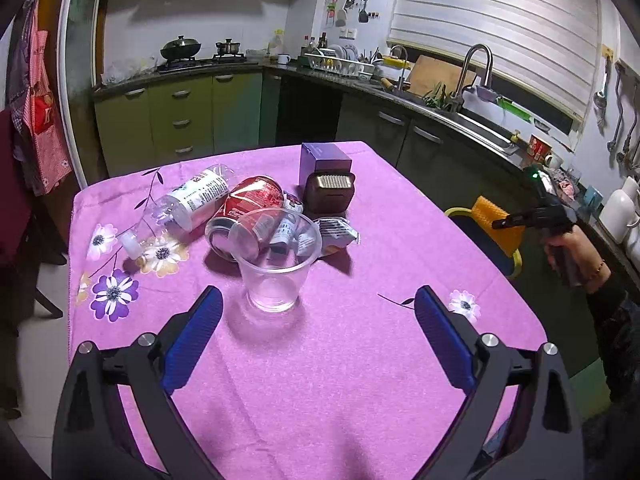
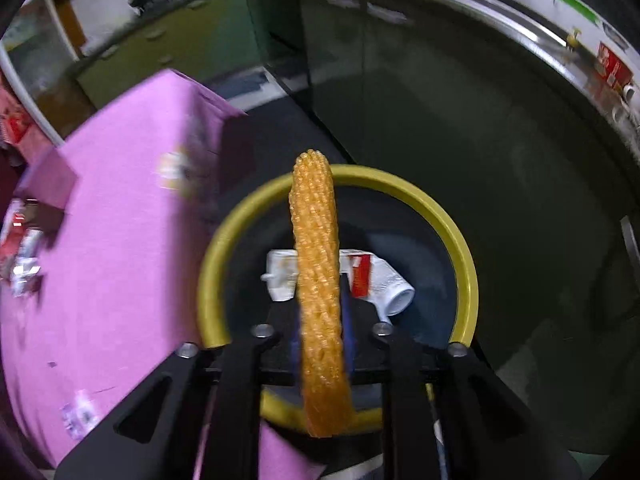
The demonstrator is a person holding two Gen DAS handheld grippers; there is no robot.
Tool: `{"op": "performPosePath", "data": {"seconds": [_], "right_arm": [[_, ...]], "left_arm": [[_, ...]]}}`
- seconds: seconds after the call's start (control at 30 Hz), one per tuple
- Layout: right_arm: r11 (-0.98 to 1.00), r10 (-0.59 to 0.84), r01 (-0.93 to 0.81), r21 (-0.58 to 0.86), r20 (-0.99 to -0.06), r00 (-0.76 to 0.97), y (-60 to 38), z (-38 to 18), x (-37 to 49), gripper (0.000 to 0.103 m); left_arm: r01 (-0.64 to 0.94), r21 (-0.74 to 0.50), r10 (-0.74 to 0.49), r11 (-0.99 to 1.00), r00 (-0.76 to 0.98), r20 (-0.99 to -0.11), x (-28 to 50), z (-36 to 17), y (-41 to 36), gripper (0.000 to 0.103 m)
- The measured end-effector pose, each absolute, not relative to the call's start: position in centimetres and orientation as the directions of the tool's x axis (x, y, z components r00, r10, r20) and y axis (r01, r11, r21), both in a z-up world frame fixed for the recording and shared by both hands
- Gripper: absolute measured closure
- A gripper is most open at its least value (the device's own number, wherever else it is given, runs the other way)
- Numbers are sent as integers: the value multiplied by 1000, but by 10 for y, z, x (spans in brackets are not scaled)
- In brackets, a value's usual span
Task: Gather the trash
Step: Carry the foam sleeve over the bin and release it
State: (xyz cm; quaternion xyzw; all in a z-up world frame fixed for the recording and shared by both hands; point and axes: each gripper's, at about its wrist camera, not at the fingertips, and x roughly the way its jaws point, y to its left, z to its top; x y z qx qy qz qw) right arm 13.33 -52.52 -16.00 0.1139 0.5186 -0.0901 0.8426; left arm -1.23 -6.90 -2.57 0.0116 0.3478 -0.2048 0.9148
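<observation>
On the pink flowered tabletop (image 1: 360, 360), trash lies bunched together: a clear plastic cup (image 1: 276, 260) stands upright in front, with a tipped red can (image 1: 248, 204), a fallen clear bottle (image 1: 188, 204) with a white label, a crumpled wrapper (image 1: 338, 234) and a dark brown box (image 1: 329, 196) before a purple box (image 1: 322, 158) behind it. None of the print is legible. The left tongs (image 1: 318, 340) stand wide apart and empty, just short of the cup. The right tongs (image 2: 322, 320) are nearly closed around an orange foam net (image 2: 318, 280), above the yellow-rimmed bin (image 2: 460, 240) beside the table, where a white-and-red carton (image 2: 372, 276) lies.
</observation>
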Motion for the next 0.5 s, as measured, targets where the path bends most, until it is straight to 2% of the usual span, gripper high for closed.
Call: {"op": "performPosePath", "data": {"seconds": [0.07,0.27,0.5], "right_arm": [[953,-70,294,72,-893,445,-530,-167,136,52],[953,-73,288,94,-852,518,-524,-147,120,47],[974,-15,196,119,-820,573,-480,-122,97,46]], "left_arm": [[380,-111,-359,918,679,-640,-11,-27,-70,9],[361,-45,-303,932,703,-643,3,-42,-78,7],[313,-59,-272,948,698,-663,34,-67,-84,7]]}}
